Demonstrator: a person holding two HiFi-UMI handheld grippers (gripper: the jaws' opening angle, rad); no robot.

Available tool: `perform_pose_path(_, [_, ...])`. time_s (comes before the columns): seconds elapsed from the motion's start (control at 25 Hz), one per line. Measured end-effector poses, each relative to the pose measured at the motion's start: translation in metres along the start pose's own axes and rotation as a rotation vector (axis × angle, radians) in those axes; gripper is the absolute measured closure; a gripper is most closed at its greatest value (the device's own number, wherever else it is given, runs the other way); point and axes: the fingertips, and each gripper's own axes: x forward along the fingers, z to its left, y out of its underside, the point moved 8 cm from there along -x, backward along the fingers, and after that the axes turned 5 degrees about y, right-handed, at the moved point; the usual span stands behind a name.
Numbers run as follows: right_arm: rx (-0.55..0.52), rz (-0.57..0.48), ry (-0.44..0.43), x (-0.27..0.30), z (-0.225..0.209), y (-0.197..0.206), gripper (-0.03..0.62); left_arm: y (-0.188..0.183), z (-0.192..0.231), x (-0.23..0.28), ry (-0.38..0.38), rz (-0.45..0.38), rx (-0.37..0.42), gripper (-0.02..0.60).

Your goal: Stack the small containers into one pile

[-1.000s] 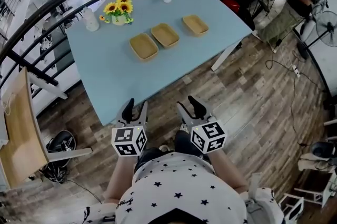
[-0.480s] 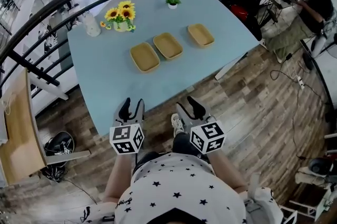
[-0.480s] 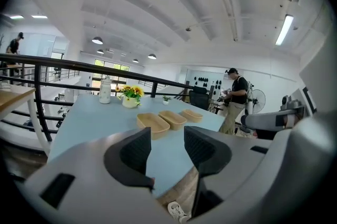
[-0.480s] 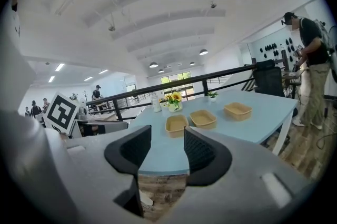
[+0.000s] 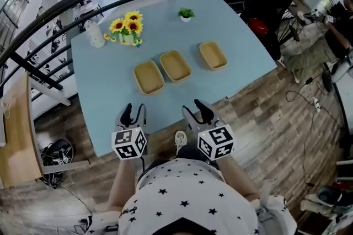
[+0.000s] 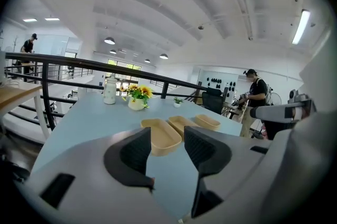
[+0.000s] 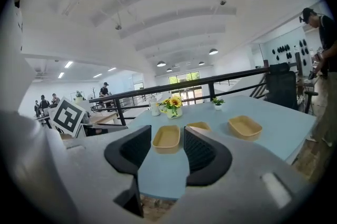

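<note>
With jaws parted and empty on both the left gripper and right gripper, the nearest container lies on the table just ahead of the left jaws, long axis pointing away, the other two containers ranged ahead-right, so the left looks nearer.

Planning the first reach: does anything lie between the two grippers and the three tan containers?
Nothing visible does: only bare table separates the left gripper and right gripper from the containers. The sunflowers stand beyond them.
</note>
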Motion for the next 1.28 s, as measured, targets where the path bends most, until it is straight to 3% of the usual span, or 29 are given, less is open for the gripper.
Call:
perform_pose_path(0.76, [-0.026,0.054,-0.112,0.08,-0.082,-0.032,0.416,-0.008,0.014,0.104,-0.178,0.068,-0.063,0.405])
perform_pose_path(1.28, [-0.031,0.082,-0.171,0.129,-0.124,-0.041,0.416,0.003,0.037,0.153,-0.316,0.173,-0.087,0.425])
